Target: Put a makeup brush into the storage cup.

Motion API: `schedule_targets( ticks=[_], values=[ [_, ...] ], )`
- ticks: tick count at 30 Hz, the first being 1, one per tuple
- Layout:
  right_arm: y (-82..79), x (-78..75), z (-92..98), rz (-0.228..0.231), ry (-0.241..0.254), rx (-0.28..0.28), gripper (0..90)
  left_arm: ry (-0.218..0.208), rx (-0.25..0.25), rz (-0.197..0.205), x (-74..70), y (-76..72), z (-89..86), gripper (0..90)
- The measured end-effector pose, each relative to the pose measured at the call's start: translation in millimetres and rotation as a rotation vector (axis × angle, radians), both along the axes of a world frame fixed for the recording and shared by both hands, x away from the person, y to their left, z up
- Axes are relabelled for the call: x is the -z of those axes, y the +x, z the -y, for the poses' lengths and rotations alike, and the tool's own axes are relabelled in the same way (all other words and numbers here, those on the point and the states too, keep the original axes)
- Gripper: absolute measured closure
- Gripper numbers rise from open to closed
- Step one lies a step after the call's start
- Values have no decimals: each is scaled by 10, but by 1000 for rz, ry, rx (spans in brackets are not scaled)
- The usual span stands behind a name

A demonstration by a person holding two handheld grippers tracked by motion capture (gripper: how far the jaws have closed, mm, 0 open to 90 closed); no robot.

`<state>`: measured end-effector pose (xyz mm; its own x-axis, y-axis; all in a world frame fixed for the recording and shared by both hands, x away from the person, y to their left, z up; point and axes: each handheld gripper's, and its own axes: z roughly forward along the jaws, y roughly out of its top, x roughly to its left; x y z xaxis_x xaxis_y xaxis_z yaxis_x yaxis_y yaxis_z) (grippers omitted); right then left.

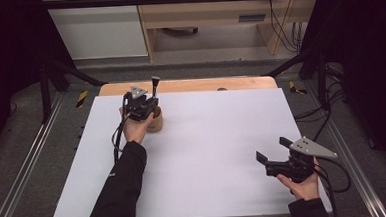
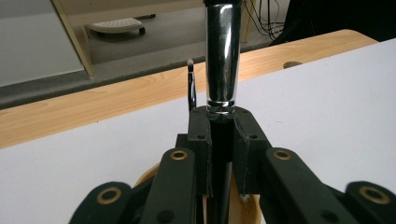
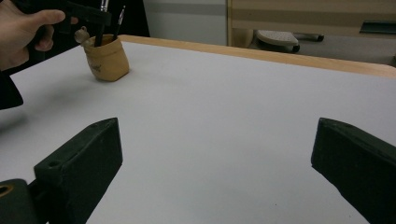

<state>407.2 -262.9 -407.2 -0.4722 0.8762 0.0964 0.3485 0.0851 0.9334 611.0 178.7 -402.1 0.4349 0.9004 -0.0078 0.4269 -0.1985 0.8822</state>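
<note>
Upright chrome-handled brush [image 2: 223, 56] in tan cup [image 3: 106, 58]

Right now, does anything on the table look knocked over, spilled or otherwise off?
Nothing stands out. The tan pouch-shaped holder stands upright on the white table surface. The left gripper is shut on a brush with a chrome ferrule, held upright over the holder. The right gripper hangs open, well apart.

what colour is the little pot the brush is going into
Tan, like light brown leather; the pot shows best in the right gripper view.

White table [image 1: 208, 152], tan holder [image 3: 107, 59] on it
</note>
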Motion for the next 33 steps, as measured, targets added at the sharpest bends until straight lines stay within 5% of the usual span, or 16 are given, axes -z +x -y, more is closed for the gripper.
schedule_targets(
  ticks=[33],
  values=[
    [1, 4, -29, 1, -6, -9, 26, 56, -5, -32, 161, -145, -7, 780]
  ],
)
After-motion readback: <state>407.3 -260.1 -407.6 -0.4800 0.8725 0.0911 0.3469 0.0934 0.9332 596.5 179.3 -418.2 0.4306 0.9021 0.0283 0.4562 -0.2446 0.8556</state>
